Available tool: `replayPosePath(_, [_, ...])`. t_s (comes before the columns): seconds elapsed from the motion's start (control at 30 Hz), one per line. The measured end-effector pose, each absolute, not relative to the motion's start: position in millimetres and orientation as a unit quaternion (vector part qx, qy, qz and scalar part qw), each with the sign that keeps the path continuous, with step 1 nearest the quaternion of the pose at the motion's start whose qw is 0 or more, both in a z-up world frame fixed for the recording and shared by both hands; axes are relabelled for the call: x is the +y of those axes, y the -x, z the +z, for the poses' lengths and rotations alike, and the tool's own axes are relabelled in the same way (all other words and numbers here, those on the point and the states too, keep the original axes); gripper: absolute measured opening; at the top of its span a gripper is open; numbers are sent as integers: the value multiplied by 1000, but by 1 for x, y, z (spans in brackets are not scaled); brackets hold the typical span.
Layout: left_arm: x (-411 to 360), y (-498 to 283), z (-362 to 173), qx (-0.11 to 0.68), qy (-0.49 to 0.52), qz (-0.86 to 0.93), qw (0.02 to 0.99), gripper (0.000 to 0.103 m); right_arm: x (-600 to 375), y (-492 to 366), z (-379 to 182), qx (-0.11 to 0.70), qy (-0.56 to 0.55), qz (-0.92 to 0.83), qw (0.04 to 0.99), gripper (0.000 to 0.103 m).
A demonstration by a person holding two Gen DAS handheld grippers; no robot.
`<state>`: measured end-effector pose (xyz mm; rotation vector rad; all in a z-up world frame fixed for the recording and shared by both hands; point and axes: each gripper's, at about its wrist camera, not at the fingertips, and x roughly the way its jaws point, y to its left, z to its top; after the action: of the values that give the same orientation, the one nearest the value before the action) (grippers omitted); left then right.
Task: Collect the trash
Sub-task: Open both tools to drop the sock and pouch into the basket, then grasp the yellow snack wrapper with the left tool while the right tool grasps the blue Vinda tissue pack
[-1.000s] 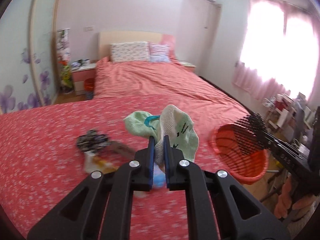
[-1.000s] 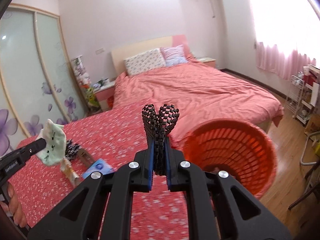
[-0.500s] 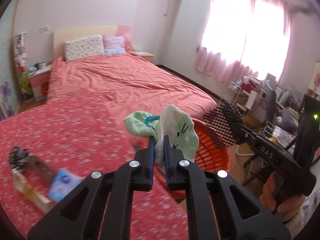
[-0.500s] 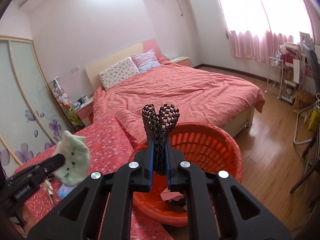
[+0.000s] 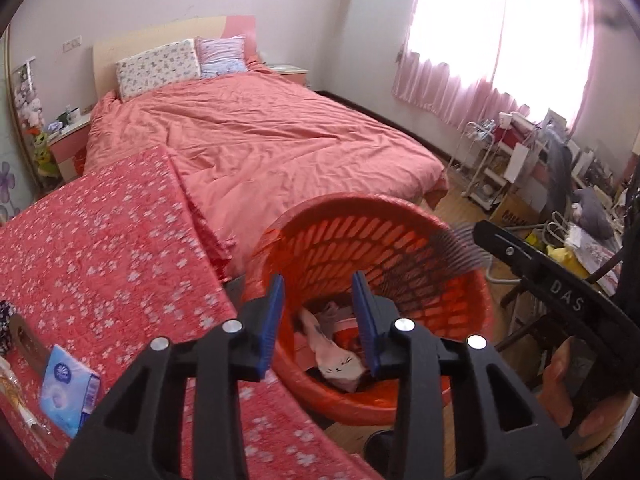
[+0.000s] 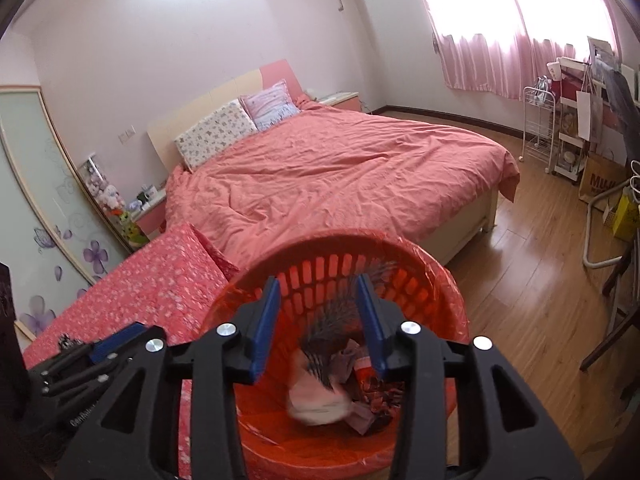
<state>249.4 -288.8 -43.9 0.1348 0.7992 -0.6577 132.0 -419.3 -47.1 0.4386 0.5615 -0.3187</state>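
An orange slotted basket (image 5: 360,206) (image 6: 340,240) stands on the floor against the bed's corner. Both grippers hang over its mouth. My left gripper (image 5: 318,312) is opening, with nothing between its blue pads. The pale sock with a cat face (image 5: 340,364) lies inside the basket among other scraps. My right gripper (image 6: 318,308) is opening too. The black mesh piece (image 6: 340,320) (image 5: 452,248), blurred, is dropping free between its fingers into the basket. In the left wrist view the right gripper's black body (image 5: 560,292) comes in from the right, held by a person's hand (image 5: 580,384).
A blue tissue pack (image 5: 68,392) and some wrappers (image 5: 16,340) lie on the red floral cover (image 5: 100,240) at the left. Behind is the big bed with a salmon duvet (image 6: 340,168). Wooden floor (image 6: 540,260), a white trolley (image 6: 538,128) and cluttered furniture lie to the right.
Both grippers have swung right and down over the basket and opened. The sock has left the left gripper and lies in the basket; the black mesh piece is falling from the right one.
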Motion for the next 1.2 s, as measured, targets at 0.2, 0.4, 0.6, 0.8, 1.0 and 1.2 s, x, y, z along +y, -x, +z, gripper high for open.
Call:
replayPosePath(0.2, [-246,-246,-48,390,-62,-283,874,45,-399,-126,-46,286,-189,-156,926,47])
replayPosePath(0.4, [-178,-229,-38,381,-53,-234,893,53,-376,-128,-49,302,-171,-137,928,48])
replayPosePath(0.6, [-94,-230,-32,376,-36,-151,914,59,-322,-135,-56,327,-136,-104,929,48])
replayPosePath(0.8, [-29,-263,-41,397,1,-46,917,65,-279,-143,-58,341,-109,-76,931,48])
replayPosePath(1.0, [-10,-295,-70,448,6,-1,894,67,-242,-153,-58,350,-94,-52,931,48])
replayPosePath(1.2, [14,-286,-90,466,-3,2,885,65,-206,-164,-62,361,-74,-20,929,48])
